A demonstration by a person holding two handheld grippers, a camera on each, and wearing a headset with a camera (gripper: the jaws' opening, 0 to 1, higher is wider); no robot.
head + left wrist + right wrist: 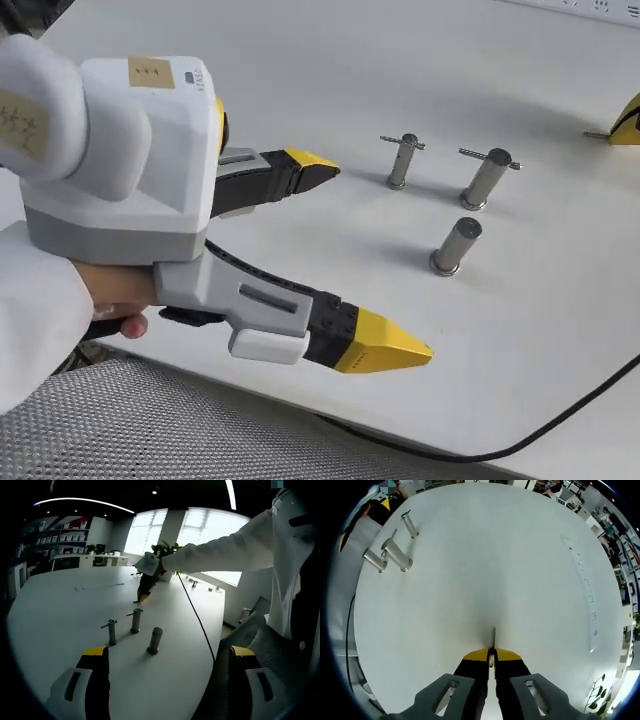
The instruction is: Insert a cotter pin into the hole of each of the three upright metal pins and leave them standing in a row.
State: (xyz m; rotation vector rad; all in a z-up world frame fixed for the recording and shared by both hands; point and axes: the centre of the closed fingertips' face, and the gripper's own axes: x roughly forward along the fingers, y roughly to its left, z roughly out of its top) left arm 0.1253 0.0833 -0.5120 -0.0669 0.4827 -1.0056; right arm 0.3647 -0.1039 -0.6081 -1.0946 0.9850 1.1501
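The back pin [403, 160] and the neighbour pin [487, 178] already carry cotter pins, the bare pin [456, 246] nearest the worktop's [300, 60] front edge remains, my right gripper [492, 654] pinches the last cotter pin [493, 636], and my left gripper [380, 260] gapes wide, empty.

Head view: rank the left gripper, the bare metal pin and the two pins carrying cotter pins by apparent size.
1. left gripper, far largest, nearest the camera.
2. bare pin and right-hand cottered pin: too alike to rank.
3. left-hand cottered pin, looks smallest, but stands farthest away.
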